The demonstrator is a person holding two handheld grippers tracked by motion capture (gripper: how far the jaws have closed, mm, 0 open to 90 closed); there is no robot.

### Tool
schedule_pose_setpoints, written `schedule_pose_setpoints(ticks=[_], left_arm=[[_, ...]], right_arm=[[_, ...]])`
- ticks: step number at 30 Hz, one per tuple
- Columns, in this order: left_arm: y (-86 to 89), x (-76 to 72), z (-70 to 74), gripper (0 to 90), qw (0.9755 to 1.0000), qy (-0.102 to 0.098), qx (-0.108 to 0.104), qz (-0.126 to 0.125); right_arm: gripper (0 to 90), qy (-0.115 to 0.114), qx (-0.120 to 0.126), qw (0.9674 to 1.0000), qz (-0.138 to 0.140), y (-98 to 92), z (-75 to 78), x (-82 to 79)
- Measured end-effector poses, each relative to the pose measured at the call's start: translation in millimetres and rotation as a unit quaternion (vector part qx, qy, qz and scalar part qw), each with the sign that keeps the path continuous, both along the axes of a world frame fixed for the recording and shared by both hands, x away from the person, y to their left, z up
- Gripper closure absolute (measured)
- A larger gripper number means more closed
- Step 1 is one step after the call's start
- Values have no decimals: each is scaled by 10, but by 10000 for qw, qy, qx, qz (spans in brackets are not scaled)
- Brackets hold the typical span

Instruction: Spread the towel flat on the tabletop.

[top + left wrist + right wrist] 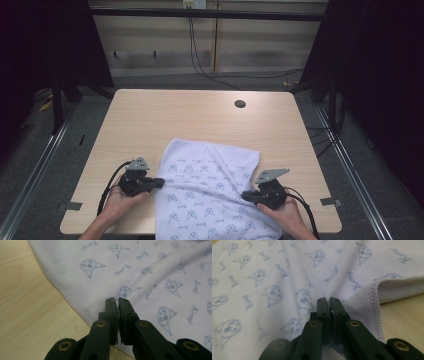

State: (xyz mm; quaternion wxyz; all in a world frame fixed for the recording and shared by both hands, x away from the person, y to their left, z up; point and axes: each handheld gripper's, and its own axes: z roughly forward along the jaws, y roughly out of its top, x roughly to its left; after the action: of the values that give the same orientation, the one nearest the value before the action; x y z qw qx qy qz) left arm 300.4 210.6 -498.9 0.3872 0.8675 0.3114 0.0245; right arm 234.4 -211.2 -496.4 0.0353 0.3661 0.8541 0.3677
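My white towel with little blue faces [212, 192] lies at the 6 o'clock side of the light wooden worktop [200, 115]. My left tongs [161, 182] and right tongs [245, 196] each pinch one side edge, so I can lift it evenly.

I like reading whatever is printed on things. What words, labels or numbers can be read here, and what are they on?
Small blue handwritten word, repeated between the cartoon faces all over the white towel: it looks like "Kuromi", but the script is too loose and blurred to be sure.
Wooden table: no text.
Black grippers: no readable marking.
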Motion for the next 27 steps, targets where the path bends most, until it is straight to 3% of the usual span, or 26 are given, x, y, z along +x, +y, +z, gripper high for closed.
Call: schedule_pose_setpoints(ticks=[2,4,8,11,12,13,14,15,18,20,23,25,27], left_arm=[[-12,41,0,880,9999,-38,39,146],[-25,134,-13,880,9995,-69,3,299],[-83,306,-33,878,9987,-134,-40,495],[-141,362,-29,876,9984,-132,-10,556],[-151,370,-30,870,9983,-170,2,565],[-160,373,-27,867,9982,-201,51,563],[-167,380,-26,867,9982,-237,73,544],[-172,389,-28,868,9982,-236,61,553],[-168,442,-43,874,9974,-342,47,631],[-137,502,-55,880,9970,-285,-21,715],[-147,566,-46,880,9957,-319,74,867],[-145,595,-60,873,9956,-284,-42,897],[-122,632,-81,811,9962,-91,-342,798]], right_arm=[[870,-145,-53,9998,-137,-18,-8,62],[840,-350,-173,9982,-465,-49,-13,186],[824,-378,-306,9922,-1147,-212,-10,380],[747,-397,-404,9884,-1412,-351,16,361],[708,-439,-306,9875,-1485,-410,61,304],[703,-458,-159,9889,-1402,-430,109,238],[692,-481,90,9926,-1112,-449,171,153],[695,-345,350,9956,-797,-446,224,52],[724,-237,515,9984,-89,-385,271,-304],[697,-122,525,9985,95,-359,222,-440],[593,-156,335,9993,13,-331,179,-398],[561,-206,264,9994,-63,-324,162,-275],[540,-339,59,9993,-143,-307,130,-77]])
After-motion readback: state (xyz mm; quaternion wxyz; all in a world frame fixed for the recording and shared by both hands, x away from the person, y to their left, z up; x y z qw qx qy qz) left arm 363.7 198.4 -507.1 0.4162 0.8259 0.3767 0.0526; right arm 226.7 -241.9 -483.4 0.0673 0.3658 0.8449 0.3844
